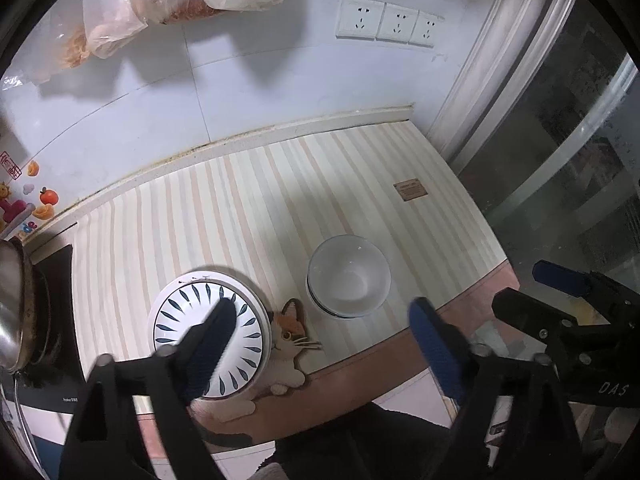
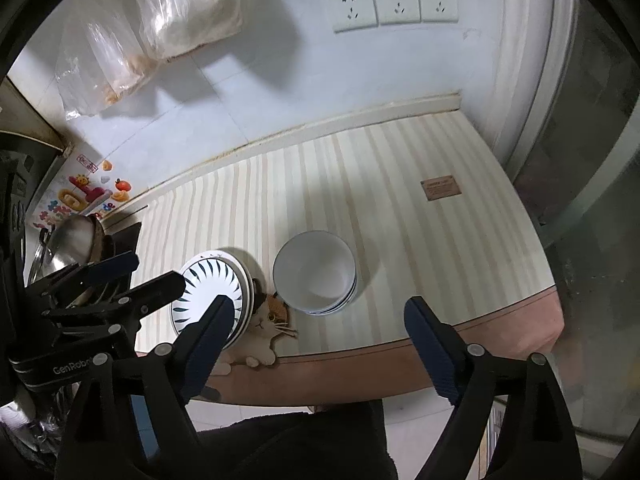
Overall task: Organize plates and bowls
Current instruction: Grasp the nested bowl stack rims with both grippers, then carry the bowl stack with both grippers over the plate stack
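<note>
On the cream-and-tan striped counter mat (image 1: 256,200), a stack of round white plates with dark leaf marks around the rim (image 1: 200,316) sits near the front edge, toward the left. Just beside it on the right sits a stack of plain white round bowls (image 1: 349,276), apart from the plates. A cat-shaped coaster (image 1: 290,340) lies between them, touching the plates' edge.

The left gripper (image 1: 320,344) hovers above the counter's front edge with its 2 blue-padded fingers spread wide, holding nothing. The right gripper (image 2: 320,332) hovers likewise, jaws wide and empty.

A steel pan (image 2: 72,248) stands at the far left. 3 white wall sockets (image 2: 394,4) and clear plastic bags (image 2: 160,20) hang on the tiled wall behind.
</note>
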Tool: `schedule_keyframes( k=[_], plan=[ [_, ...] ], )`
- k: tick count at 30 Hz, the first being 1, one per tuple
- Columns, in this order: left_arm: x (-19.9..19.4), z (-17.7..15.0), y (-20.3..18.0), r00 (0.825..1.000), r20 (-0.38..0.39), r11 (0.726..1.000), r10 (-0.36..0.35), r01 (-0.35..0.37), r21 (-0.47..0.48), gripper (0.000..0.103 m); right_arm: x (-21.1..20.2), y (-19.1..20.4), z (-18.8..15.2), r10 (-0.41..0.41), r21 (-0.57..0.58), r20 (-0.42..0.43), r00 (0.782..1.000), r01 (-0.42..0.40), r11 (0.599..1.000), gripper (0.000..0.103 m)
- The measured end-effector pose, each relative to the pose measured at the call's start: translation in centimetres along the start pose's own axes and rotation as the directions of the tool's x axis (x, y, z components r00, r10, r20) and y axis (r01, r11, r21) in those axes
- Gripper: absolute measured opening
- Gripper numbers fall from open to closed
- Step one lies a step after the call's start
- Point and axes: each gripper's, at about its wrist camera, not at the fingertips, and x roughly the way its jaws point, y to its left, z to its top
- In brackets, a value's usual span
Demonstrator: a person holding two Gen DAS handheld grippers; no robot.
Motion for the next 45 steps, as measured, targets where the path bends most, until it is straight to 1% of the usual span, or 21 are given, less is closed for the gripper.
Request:
schedule_keyframes(
  k=[6,14,17,18,21,23,25,26,28,30,32,34,35,36,38,39,40,41,43,44,45],
  plan=[
    [-0.3,0.0,0.1,1.000,0.002,1.000,-0.023,0.023,-0.003,0.090,-1.0,0.0,0.0,-0.027,0.006,0.022,0.999,0.027,1.000,0.093],
    [2.9,0.5,0.5,0.997,-0.056,0.998,-0.051,0.049,-0.025,0.090,1.4,-1.1,0.0,-0.034,0.038,-0.015,0.999,0.035,0.999,0.094],
    [4.4,0.8,0.7,0.995,-0.077,0.997,-0.065,0.062,-0.042,0.090,2.8,-1.9,0.1,-0.018,0.059,-0.031,0.999,0.019,0.998,0.094],
    [5.0,0.9,0.8,0.994,-0.086,0.997,-0.067,0.063,-0.048,0.090,3.3,-2.2,0.2,-0.009,0.065,-0.036,0.999,0.011,0.998,0.095],
    [7.6,1.4,1.2,0.989,-0.121,0.995,-0.086,0.078,-0.068,0.090,5.4,-3.5,0.6,0.056,0.100,-0.047,0.997,-0.051,0.994,0.096],
    [10.1,1.9,1.8,0.983,-0.155,0.992,-0.102,0.089,-0.092,0.090,7.4,-4.8,0.9,0.113,0.134,-0.058,0.992,-0.104,0.985,0.096],
    [12.3,2.3,2.4,0.976,-0.183,0.988,-0.117,0.095,-0.122,0.090,10.2,-6.3,1.2,0.172,0.177,-0.081,0.982,-0.155,0.972,0.096],
    [13.7,2.6,2.7,0.971,-0.200,0.985,-0.128,0.101,-0.141,0.090,12.0,-7.2,1.2,0.206,0.203,-0.095,0.974,-0.183,0.962,0.096],
    [16.4,2.9,3.4,0.958,-0.247,0.978,-0.147,0.105,-0.178,0.090,15.0,-8.5,1.1,0.245,0.233,-0.119,0.962,-0.213,0.949,0.096],
    [18.9,3.1,4.2,0.943,-0.283,0.968,-0.175,0.113,-0.222,0.090,18.4,-9.6,0.7,0.302,0.255,-0.138,0.943,-0.261,0.931,0.096],
    [21.1,3.2,4.7,0.929,-0.318,0.962,-0.188,0.109,-0.249,0.090,21.4,-10.3,0.2,0.338,0.277,-0.166,0.926,-0.285,0.918,0.096],
    [23.4,3.1,5.0,0.907,-0.359,0.952,-0.221,0.121,-0.280,0.090,23.6,-10.6,-0.1,0.380,0.283,-0.176,0.908,-0.322,0.903,0.096],
    [24.1,3.1,5.1,0.899,-0.369,0.948,-0.236,0.129,-0.292,0.090,24.9,-10.6,-0.3,0.387,0.287,-0.191,0.902,-0.326,0.901,0.096],
    [25.0,3.0,5.1,0.887,-0.380,0.941,-0.261,0.145,-0.307,0.089,25.9,-10.7,-0.4,0.406,0.291,-0.202,0.891,-0.341,0.894,0.096],
    [26.6,2.7,4.8,0.868,-0.405,0.934,-0.287,0.161,-0.318,0.089,27.9,-10.9,-0.5,0.431,0.306,-0.219,0.876,-0.358,0.882,0.096],
    [27.2,2.6,4.7,0.860,-0.412,0.932,-0.300,0.171,-0.321,0.087,28.6,-10.9,-0.6,0.441,0.308,-0.229,0.868,-0.365,0.878,0.096],
    [27.9,2.4,4.5,0.852,-0.422,0.929,-0.311,0.179,-0.323,0.082,29.5,-10.8,-0.6,0.458,0.310,-0.242,0.855,-0.379,0.872,0.096],
    [28.3,2.3,4.4,0.844,-0.427,0.925,-0.325,0.190,-0.328,0.080,30.0,-10.7,-0.5,0.464,0.310,-0.248,0.850,-0.384,0.869,0.096],
    [29.3,2.0,4.2,0.827,-0.440,0.918,-0.350,0.208,-0.339,0.065,31.5,-10.5,-0.5,0.495,0.316,-0.273,0.824,-0.410,0.856,0.096],
    [29.6,1.8,4.2,0.827,-0.442,0.918,-0.347,0.204,-0.339,0.064,32.0,-10.4,-0.5,0.502,0.314,-0.282,0.818,-0.415,0.854,0.096],
    [29.7,1.8,4.2,0.827,-0.440,0.917,-0.349,0.204,-0.342,0.063,32.4,-10.2,-0.4,0.500,0.310,-0.292,0.816,-0.413,0.856,0.095]
  ],
)
